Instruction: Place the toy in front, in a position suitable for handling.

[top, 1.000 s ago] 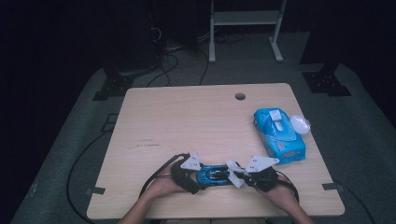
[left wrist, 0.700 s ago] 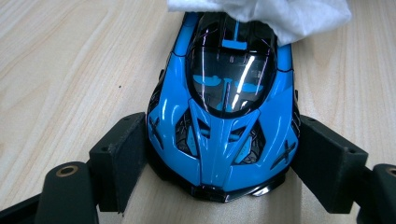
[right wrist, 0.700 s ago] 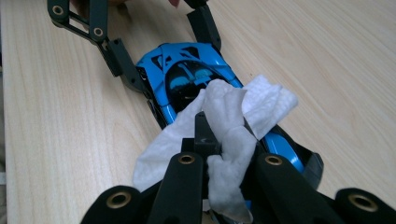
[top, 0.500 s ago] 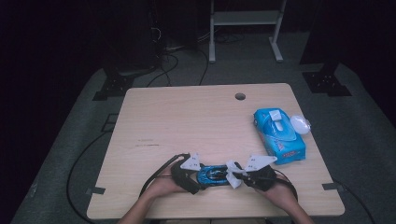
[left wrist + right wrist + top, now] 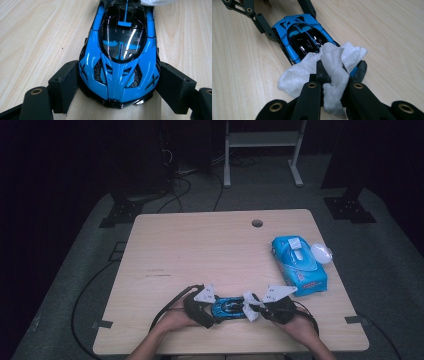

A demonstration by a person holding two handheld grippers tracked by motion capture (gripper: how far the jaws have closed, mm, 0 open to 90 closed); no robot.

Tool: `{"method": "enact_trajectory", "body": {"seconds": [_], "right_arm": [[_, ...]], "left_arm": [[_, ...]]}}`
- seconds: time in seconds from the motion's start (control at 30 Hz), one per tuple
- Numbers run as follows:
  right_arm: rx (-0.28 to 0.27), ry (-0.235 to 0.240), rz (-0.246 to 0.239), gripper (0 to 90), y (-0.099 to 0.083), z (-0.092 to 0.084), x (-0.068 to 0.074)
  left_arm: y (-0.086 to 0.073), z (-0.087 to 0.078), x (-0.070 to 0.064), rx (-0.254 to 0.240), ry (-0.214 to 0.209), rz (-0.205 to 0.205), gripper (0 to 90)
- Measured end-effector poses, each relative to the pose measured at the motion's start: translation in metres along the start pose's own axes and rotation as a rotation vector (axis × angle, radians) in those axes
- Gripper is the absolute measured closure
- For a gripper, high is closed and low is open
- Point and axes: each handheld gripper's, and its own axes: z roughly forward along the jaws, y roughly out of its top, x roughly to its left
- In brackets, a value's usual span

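A blue and black toy sports car (image 5: 227,309) lies near the table's front edge. My left gripper (image 5: 214,309) is shut on its nose. In the left gripper view both pads (image 5: 66,85) press the sides of the car (image 5: 120,50). My right gripper (image 5: 254,309) comes from the right, shut on a crumpled white wipe (image 5: 249,304). In the right gripper view the wipe (image 5: 329,65) rests on the tail of the car (image 5: 299,37), with the right gripper (image 5: 329,78) clamped on its bunched middle. The left gripper (image 5: 290,23) holds the far end.
A blue pack of wipes (image 5: 299,265) lies at the right of the wooden table (image 5: 200,250), with a small white oval thing (image 5: 321,253) beside it. A cable hole (image 5: 257,223) sits near the far edge. Cables loop beside both hands.
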Motion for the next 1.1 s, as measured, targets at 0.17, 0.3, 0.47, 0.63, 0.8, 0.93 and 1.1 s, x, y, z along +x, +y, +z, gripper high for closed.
{"method": "enact_trajectory", "body": {"seconds": [0.17,0.3,0.47,0.63,0.8,0.93,1.1], "right_arm": [[-0.038,0.059,-0.025,84.2,0.013,0.014,0.012],[-0.038,0.058,-0.057,84.2,0.018,0.017,0.016],[-0.009,0.016,-0.029,84.2,0.006,0.007,0.005],[-0.027,0.039,-0.038,84.2,0.012,0.013,0.011],[-0.047,0.062,-0.056,84.1,0.022,0.021,0.019],[-0.026,0.041,-0.035,84.2,0.013,0.013,0.011],[-0.017,0.030,-0.020,84.1,0.009,0.009,0.008]], "left_arm": [[0.000,0.000,0.000,-0.002,-0.002,-0.004,22.8],[0.000,0.000,0.000,-0.006,-0.002,-0.005,22.9],[0.000,0.000,0.000,-0.007,0.000,-0.002,23.0],[0.000,0.000,0.000,-0.002,-0.002,-0.004,22.9],[0.000,0.000,0.000,-0.005,-0.002,-0.004,23.0],[0.000,0.000,0.000,-0.006,-0.003,-0.003,23.0],[0.002,0.001,-0.001,0.000,-0.001,-0.006,23.2]]}}
